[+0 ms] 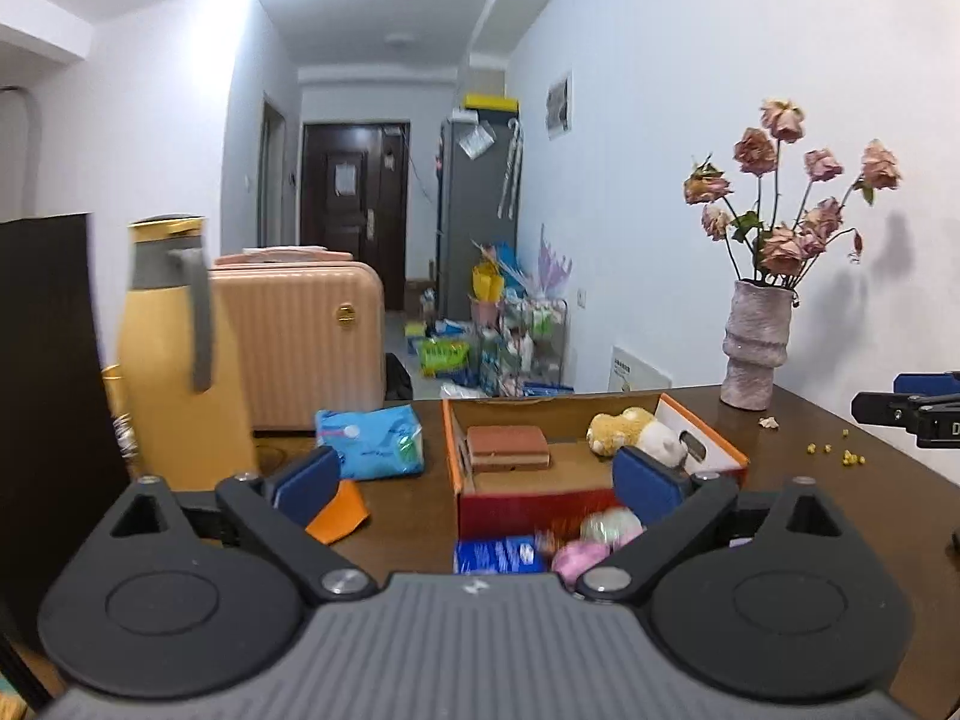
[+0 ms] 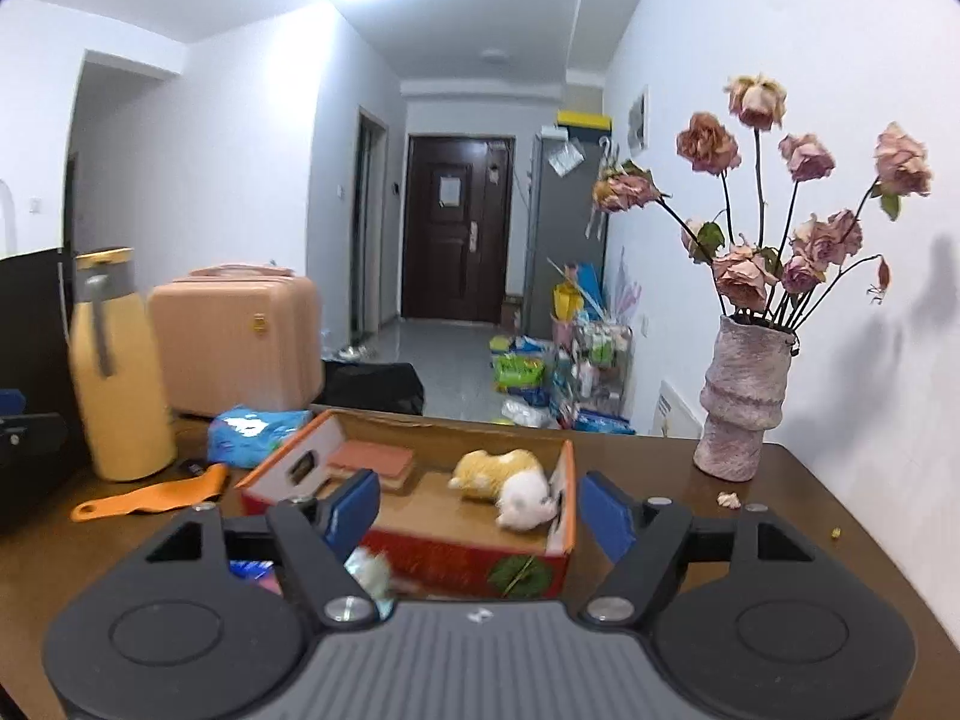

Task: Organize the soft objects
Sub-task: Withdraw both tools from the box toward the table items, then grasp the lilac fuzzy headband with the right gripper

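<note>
Both tools stand wide apart with nothing between their pads: the left tool (image 1: 480,480) and the right tool (image 2: 477,513) hang over the near edge of the brown desk (image 2: 798,516). An open cardboard box (image 1: 594,498) holds a plush toy (image 2: 510,480) and a brick-coloured sponge block (image 1: 509,447). A yellow flask (image 1: 180,360), a blue tissue pack (image 1: 372,441) and an orange strap (image 2: 150,501) crowd the left; a vase of dried roses (image 2: 744,396) stands right. Only the left view shows pink and pale soft balls (image 1: 591,543) before the box.
</note>
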`<state>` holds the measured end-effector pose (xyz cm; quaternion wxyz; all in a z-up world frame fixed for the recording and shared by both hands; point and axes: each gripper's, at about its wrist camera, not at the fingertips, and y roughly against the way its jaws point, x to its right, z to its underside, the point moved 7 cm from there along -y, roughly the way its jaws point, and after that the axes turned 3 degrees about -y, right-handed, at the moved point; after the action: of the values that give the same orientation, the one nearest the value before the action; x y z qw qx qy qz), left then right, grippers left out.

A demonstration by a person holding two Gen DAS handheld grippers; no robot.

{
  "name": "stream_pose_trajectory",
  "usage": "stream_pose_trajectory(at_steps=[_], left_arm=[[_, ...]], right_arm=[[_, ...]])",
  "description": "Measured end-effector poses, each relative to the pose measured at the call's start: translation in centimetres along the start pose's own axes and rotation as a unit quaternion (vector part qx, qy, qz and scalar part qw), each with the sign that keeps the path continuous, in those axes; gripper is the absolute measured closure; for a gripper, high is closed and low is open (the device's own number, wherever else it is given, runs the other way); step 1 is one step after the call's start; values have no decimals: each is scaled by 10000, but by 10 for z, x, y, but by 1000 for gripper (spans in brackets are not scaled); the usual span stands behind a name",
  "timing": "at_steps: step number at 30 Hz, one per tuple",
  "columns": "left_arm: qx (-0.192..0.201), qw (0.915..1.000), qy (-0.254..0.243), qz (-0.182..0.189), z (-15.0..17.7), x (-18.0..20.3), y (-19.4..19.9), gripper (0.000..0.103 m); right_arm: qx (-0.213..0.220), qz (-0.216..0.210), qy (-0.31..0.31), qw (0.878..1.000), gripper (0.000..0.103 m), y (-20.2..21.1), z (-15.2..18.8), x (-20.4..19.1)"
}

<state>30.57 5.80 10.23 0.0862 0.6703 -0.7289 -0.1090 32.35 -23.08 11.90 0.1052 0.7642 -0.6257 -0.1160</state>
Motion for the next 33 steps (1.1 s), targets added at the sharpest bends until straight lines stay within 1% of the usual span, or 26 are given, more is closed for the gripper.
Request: stream_pose_trajectory(at_steps=[2, 3, 8, 10, 12, 13, 15, 22, 26, 29, 31, 33], left_arm=[[92, 10000, 2, -29, 21, 3, 24, 1], [102, 9999, 53, -51, 33, 4, 35, 1], [-171, 9985, 395, -346, 85, 1, 80, 0], [-234, 9981, 294, -487, 103, -1, 98, 0], [-389, 9968, 193, -666, 116, -2, 109, 0], [-413, 9967, 157, -680, 120, -2, 113, 0], [-391, 9974, 170, -575, 124, 1, 119, 0], [-369, 9979, 128, -519, 124, 7, 117, 0], [-478, 9975, 167, -502, 129, 6, 107, 0], [-662, 9962, 143, -542, 131, 4, 92, 0], [-640, 9963, 134, -549, 129, 2, 85, 0], [-605, 9966, 189, -518, 126, -2, 77, 0]], right_arm=[[172, -191, -125, 9996, 18, 24, 22, -12], [181, -224, -218, 9993, 18, 35, 35, -18], [191, -541, -539, 9969, 18, 81, 87, -43], [124, -420, -584, 9973, 18, 98, 107, -49], [96, -378, -529, 9978, 17, 114, 123, -54], [82, -349, -498, 9981, 15, 120, 129, -56], [122, -264, -535, 9981, 10, 129, 137, -56], [56, -186, -708, 9973, 11, 127, 147, -57], [-21, -202, -734, 9971, 12, 117, 146, -57], [-70, -310, -783, 9964, 12, 104, 144, -59], [-144, -411, -833, 9956, 12, 90, 142, -62], [-268, -503, -789, 9953, 17, 74, 139, -69]])
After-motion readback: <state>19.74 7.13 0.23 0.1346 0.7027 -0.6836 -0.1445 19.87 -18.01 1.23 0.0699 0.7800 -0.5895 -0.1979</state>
